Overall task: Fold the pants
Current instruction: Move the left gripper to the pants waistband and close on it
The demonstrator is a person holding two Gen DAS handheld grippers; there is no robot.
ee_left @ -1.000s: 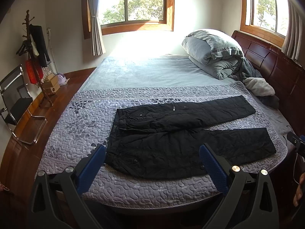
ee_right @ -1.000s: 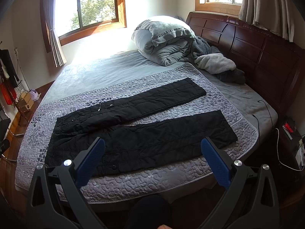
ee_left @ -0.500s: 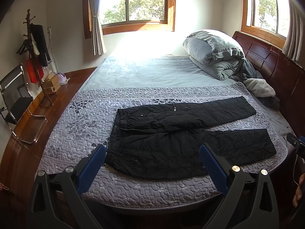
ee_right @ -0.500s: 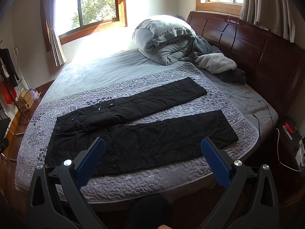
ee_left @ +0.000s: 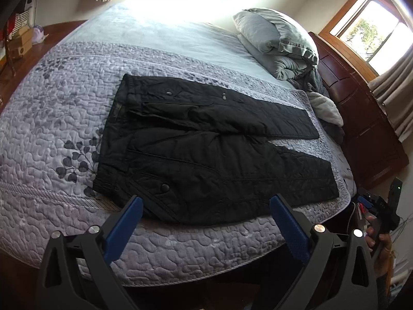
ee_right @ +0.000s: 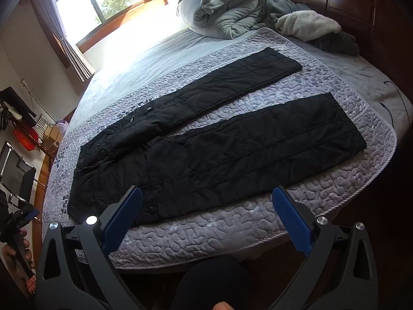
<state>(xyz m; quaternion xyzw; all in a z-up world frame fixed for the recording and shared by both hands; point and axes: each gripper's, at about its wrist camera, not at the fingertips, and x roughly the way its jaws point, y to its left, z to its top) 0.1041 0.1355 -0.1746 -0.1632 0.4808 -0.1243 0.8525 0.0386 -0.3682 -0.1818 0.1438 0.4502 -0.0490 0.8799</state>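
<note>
The pants (ee_left: 206,155) are black with faint quilted stitching. The bedspread (ee_left: 51,118) is lilac-grey, quilted in pebble shapes with dark leaf sprigs. The sheet (ee_right: 134,64) is pale grey-blue, the folded duvet (ee_right: 222,13) grey-green, the headboard (ee_right: 361,7) dark reddish wood. Each claw's pads (ee_left: 124,222) are blue on black arms.

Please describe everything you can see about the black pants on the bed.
The black pants lie flat and unfolded on the grey quilted bedspread, waistband toward the left, both legs spread apart in a narrow V toward the headboard side. The fabric looks padded and quilted, with stitched seams, snap buttons and a small zipper pull near the hip. Some wrinkles gather near the crotch. Nothing rests on them; both grippers' fingers are open and apart from them.
</note>
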